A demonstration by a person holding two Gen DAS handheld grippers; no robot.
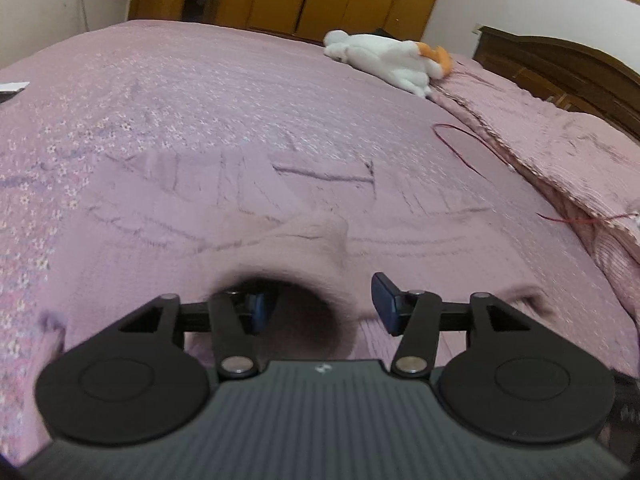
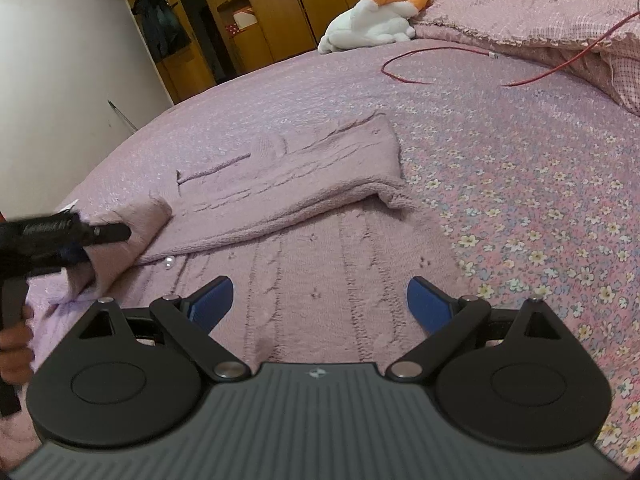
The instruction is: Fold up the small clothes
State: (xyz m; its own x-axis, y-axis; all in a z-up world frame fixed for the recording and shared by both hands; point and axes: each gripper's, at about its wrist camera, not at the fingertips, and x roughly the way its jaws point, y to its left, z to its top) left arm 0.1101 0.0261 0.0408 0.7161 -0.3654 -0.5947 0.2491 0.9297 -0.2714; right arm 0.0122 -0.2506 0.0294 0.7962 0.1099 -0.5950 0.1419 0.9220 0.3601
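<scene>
Left tool (image 1: 320,304) pad inside sleeve cuff (image 1: 280,272)

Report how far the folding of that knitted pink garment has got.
Done: one part of the knitted garment already lies folded across the rest, flat on the bedspread.
In hand: the left gripper has a sleeve cuff draped over one finger, jaws apart. The right gripper hovers open, empty.
Left: fold that sleeve in, then the body.

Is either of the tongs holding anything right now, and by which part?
The left tongs have one finger inside a sleeve cuff of the mauve knitted sweater, jaws spread. The right tongs are open and hold nothing.
</scene>
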